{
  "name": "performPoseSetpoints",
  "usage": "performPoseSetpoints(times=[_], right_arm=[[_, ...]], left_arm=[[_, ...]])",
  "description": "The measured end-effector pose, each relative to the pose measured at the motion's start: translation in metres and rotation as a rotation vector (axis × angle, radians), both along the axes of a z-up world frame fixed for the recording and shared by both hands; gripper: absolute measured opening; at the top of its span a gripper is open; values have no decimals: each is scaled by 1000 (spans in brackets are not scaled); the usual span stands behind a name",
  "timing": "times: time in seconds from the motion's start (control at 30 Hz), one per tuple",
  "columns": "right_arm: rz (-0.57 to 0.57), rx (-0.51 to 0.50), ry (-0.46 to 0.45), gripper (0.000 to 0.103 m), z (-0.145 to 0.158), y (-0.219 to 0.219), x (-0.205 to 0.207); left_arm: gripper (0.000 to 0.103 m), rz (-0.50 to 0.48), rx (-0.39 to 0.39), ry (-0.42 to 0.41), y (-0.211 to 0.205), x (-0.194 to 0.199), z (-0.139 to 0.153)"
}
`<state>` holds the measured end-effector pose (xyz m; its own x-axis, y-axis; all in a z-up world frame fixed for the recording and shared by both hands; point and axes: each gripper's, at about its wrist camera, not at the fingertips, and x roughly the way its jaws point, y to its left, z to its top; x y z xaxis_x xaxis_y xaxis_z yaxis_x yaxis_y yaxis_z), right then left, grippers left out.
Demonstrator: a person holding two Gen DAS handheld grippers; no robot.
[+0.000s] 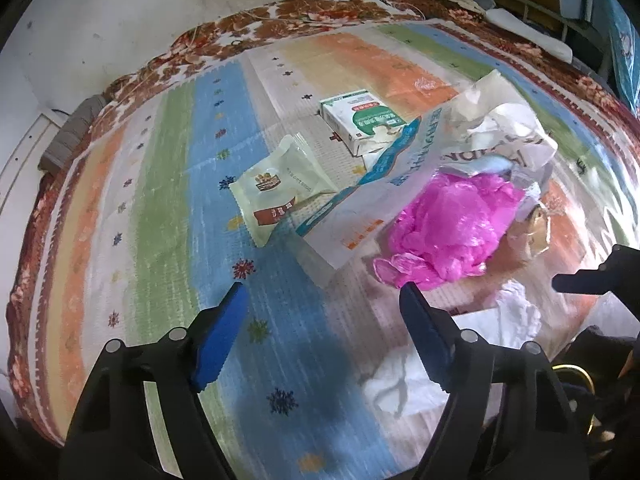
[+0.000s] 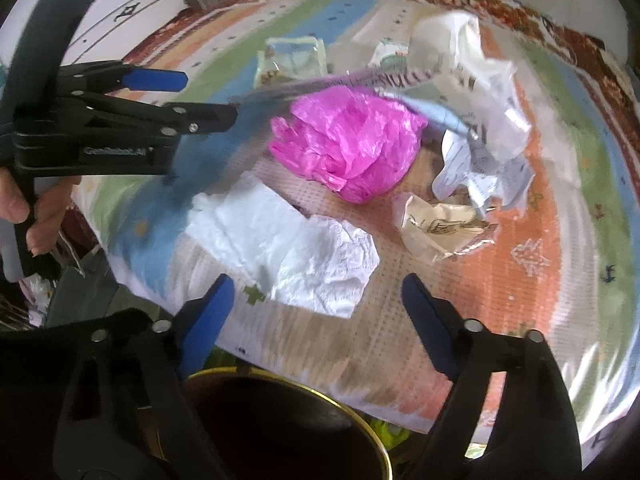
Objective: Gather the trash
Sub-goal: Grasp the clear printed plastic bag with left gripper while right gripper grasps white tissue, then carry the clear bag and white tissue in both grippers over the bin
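Note:
Trash lies on a striped mat (image 1: 168, 184) on a table. A crumpled pink plastic bag (image 1: 452, 220) (image 2: 348, 144) sits in the middle. A snack wrapper (image 1: 276, 196), a green and white box (image 1: 356, 118) and a large printed plastic bag (image 1: 404, 184) lie beyond it. White tissue (image 2: 296, 252) (image 1: 516, 312) lies near the front edge, and a crumpled foil wrapper (image 2: 436, 228) beside it. My left gripper (image 1: 324, 312) is open and empty above the mat, short of the pink bag. My right gripper (image 2: 316, 300) is open and empty just above the white tissue.
A dark round bin with a gold rim (image 2: 288, 424) stands below the table's front edge, under my right gripper. Crumpled receipts (image 2: 492, 152) lie to the right of the pink bag. A floral cloth (image 1: 280, 20) borders the mat, with a wall behind.

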<state>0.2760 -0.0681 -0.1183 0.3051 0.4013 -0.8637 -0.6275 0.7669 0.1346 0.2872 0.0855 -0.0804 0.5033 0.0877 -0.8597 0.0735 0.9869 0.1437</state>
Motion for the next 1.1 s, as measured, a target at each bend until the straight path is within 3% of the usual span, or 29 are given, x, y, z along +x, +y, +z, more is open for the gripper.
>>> performPoseSetpoints(times=[0.13, 0.23, 0.33, 0.4, 0.47, 0.63, 0.77, 1.0, 1.1], right_arm=[[0, 5, 40, 61, -12, 6, 8], [7, -7, 44, 46, -17, 11, 9], [-13, 23, 81, 25, -18, 10, 13], [-13, 26, 96, 8, -18, 9, 14], [-5, 24, 100, 6, -18, 9, 13], [-20, 49, 89, 4, -5, -4, 17], [-41, 57, 39, 4, 16, -10, 16], [-47, 41, -38, 4, 40, -18, 0], [-57, 32, -63, 4, 45, -22, -7]], left_arm=[[69, -50, 48, -41, -8, 7, -2], [64, -136, 118, -60, -27, 10, -5], [40, -153, 146, -44, -36, 17, -13], [16, -155, 150, -33, -38, 20, -16], [0, -152, 157, -28, -37, 20, -17], [0, -114, 58, -51, -27, 10, 1], [0, -43, -96, -59, -15, 0, 21], [0, 5, -144, -51, -19, -22, 47], [0, 45, -211, -46, -16, -32, 60]])
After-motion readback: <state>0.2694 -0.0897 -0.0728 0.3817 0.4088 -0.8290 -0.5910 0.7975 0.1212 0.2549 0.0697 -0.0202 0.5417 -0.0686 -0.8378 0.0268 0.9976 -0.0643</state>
